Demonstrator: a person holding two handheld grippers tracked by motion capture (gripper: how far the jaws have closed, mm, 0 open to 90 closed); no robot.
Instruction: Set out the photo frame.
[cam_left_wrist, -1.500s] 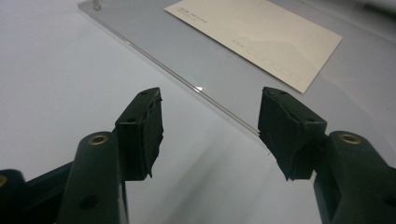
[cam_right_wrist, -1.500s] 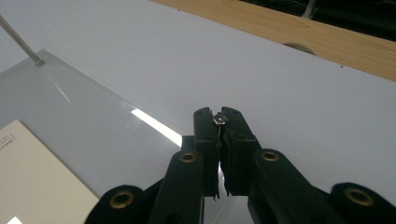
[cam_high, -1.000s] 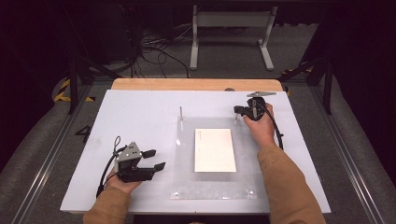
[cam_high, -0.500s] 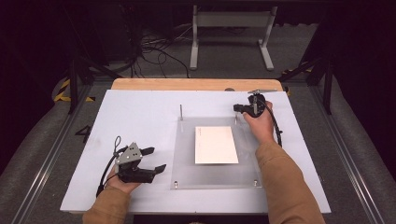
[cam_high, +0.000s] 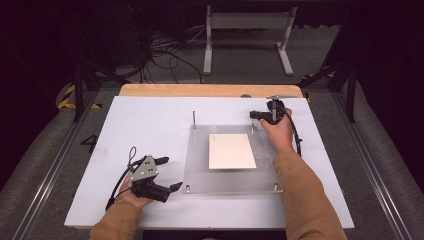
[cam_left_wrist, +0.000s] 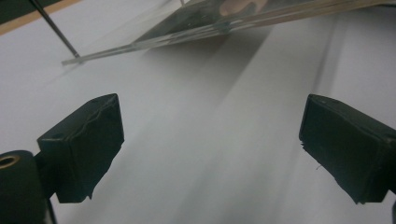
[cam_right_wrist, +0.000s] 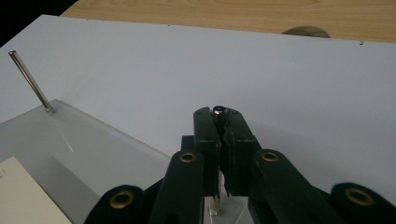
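A clear acrylic plate lies in the middle of the white table, with a white card on it. Thin metal posts stand at its back corners. The back-left post is free. My right gripper is shut on the top of the back-right post, whose foot sits in the plate. My left gripper rests open on the table just left of the plate's front-left corner. Nothing lies between its jaws, which point toward the plate's edge.
A wooden strip runs along the table's back edge. Small studs mark the plate's front corners. Metal rails flank the table. Behind it on the floor are cables and a white stand.
The clear plate's front edge has drawn back from the table's front and the plate looks smaller, as if it has sunk lower. Both grippers have hardly moved.
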